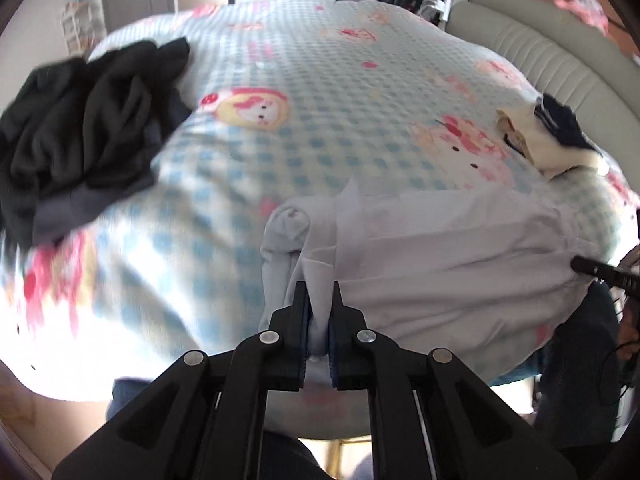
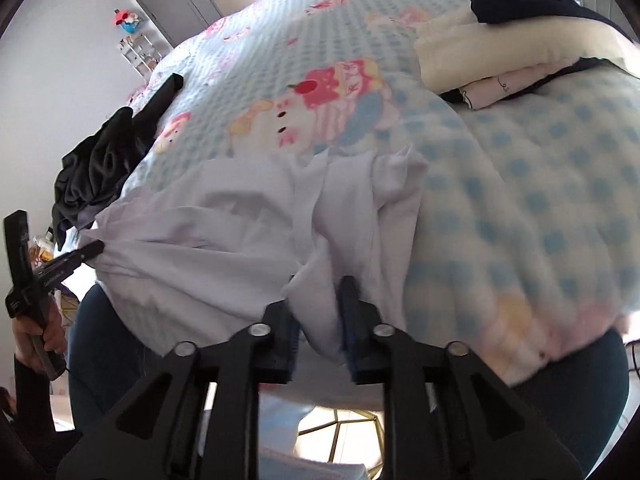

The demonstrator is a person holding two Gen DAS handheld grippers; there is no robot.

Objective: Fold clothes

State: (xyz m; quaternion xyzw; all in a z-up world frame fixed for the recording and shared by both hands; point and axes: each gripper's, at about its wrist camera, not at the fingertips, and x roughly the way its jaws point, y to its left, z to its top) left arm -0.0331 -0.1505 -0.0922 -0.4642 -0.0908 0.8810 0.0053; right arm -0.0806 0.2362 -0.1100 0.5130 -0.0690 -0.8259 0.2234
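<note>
A white garment [image 1: 440, 248] lies stretched along the near edge of the bed. My left gripper [image 1: 318, 292] is shut on a bunched corner of it, with cloth pinched between the blue pads. In the right wrist view the same white garment [image 2: 224, 232] is held at its other side, where my right gripper [image 2: 318, 296] is shut on a fold. The right gripper's tip [image 1: 588, 266] shows at the cloth's far right end. The left gripper [image 2: 88, 250] grips the opposite end, and a hand [image 2: 36, 328] holds it.
A blue checked cartoon bedspread [image 1: 300, 60] covers the bed. A heap of dark clothes [image 1: 80, 132] lies at the left. A folded stack of cream and navy clothes [image 2: 500, 52] sits near the padded headboard [image 1: 540, 36]. The person's jeans [image 2: 104, 340] are at the bed edge.
</note>
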